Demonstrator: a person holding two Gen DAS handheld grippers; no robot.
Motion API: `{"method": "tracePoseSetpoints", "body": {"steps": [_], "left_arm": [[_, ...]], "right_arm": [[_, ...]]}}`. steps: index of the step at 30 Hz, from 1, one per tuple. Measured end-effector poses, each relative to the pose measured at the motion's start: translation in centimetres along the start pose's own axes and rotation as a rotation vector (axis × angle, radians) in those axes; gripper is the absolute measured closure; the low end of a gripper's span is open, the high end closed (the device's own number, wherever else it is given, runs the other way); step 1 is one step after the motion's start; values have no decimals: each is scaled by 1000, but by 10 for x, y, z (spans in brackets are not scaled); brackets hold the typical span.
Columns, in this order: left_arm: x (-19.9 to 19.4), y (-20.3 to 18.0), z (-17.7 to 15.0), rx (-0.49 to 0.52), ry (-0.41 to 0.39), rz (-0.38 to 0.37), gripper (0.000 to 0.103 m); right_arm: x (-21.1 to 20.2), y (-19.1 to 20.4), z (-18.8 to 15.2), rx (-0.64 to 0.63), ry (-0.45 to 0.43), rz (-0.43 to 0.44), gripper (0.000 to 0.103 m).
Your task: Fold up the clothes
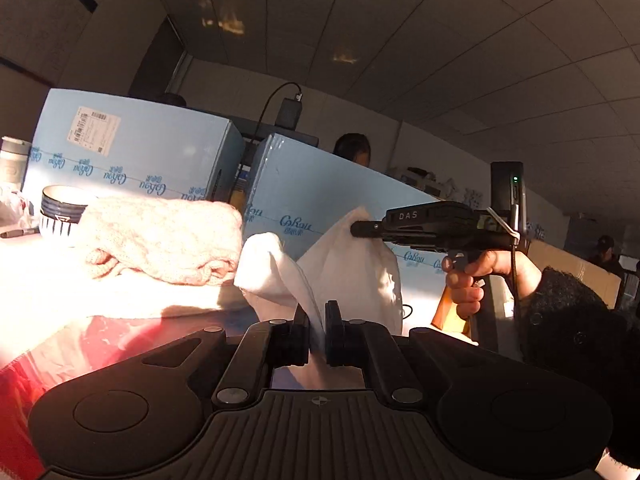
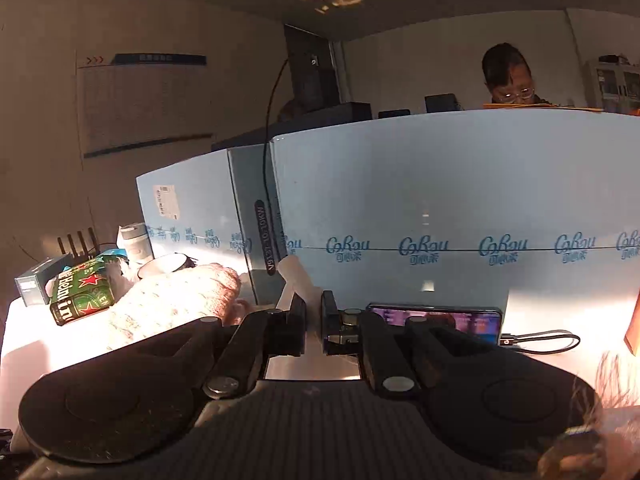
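Note:
A white garment (image 1: 352,268) hangs lifted above the table between both grippers. My left gripper (image 1: 318,330) is shut on its lower edge. My right gripper shows in the left wrist view (image 1: 356,229), shut on the garment's upper right part. In the right wrist view my right gripper (image 2: 314,320) is shut on a narrow strip of the white garment (image 2: 298,276). A folded pink knit sweater (image 1: 164,236) lies on the table at the left; it also shows in the right wrist view (image 2: 176,300).
Light blue cartons (image 2: 460,208) wall off the table's back. Striped bowls (image 1: 60,212) and a cup (image 1: 12,164) stand at the left. A green beer pack (image 2: 82,294), a phone (image 2: 440,318) with a cable, and a red sheet (image 1: 100,340) lie on the table. A person (image 2: 510,78) sits behind.

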State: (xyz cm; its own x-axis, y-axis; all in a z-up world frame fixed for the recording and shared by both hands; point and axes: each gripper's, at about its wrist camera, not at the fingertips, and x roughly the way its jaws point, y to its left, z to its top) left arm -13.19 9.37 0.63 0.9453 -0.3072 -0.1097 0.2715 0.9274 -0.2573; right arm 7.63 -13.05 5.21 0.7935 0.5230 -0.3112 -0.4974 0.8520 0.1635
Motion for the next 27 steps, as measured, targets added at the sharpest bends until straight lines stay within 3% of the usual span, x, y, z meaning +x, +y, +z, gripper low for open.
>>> {"method": "tracePoseSetpoints", "body": {"steps": [5, 7, 8, 10, 12, 13, 16, 18, 20, 23, 25, 27], "left_arm": [[-23, -1, -10, 49, 88, 69, 97], [-29, 2, -10, 57, 90, 109, 97], [-32, 3, -8, 59, 77, 129, 97], [-35, 6, -4, 77, 45, 161, 94], [-34, 7, -1, 114, 34, 162, 89], [-30, 5, 0, 136, 39, 146, 87], [-20, -3, 0, 215, 42, 67, 64], [-11, -16, -5, 311, 16, 17, 48], [-1, -36, -13, 456, -8, -14, 48], [18, -67, -25, 688, -27, -149, 47], [33, -85, -34, 826, 1, -257, 47], [51, -98, -43, 956, 58, -353, 47]], "right_arm": [[82, 43, -25, -34, 145, 113, 96], [99, 55, -40, -56, 172, 91, 91], [101, 58, -44, -58, 173, 71, 84], [87, 56, -43, -28, 132, 48, 37], [65, 52, -36, 4, 76, 30, 33], [50, 48, -30, 10, 46, 22, 31], [-8, 26, -23, 16, -21, -34, 22], [-52, 6, -29, 8, -42, -90, 21], [-90, -12, -41, -7, -33, -162, 21], [-143, -35, -64, -41, -3, -262, 21], [-171, -44, -82, -93, 40, -277, 21], [-190, -46, -98, -150, 88, -233, 21]]}}
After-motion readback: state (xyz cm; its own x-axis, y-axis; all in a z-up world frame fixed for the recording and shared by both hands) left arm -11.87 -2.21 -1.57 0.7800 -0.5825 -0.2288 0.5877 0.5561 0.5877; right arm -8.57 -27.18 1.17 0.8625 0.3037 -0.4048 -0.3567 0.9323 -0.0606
